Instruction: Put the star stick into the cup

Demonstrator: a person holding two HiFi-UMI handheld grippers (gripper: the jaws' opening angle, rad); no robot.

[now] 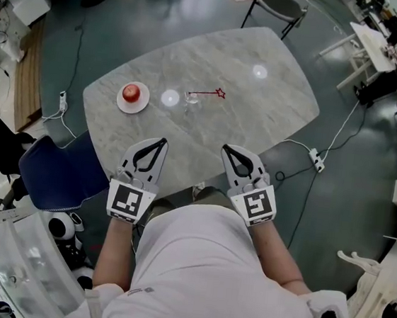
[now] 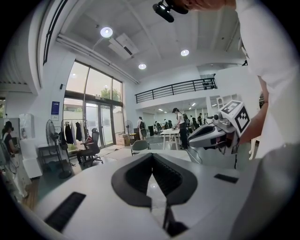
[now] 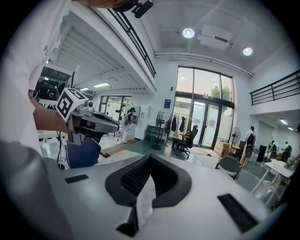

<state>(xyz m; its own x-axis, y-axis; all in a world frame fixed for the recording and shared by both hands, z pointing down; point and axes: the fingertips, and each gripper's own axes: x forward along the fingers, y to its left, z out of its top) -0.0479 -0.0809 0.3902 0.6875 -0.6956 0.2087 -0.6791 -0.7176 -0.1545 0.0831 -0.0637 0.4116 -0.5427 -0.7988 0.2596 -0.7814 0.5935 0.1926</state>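
Both my grippers are pinched shut on nothing. Left gripper (image 1: 162,143) and right gripper (image 1: 226,150) sit side by side at the near edge of the table (image 1: 275,110). The star stick (image 1: 207,92) lies flat further out, its plain end right at the cup (image 1: 191,98). Left of that there's an apple (image 1: 130,93) on a plate (image 1: 142,105).

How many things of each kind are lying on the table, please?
plate: 1
apple: 1
cup: 1
star stick: 1
Total: 4
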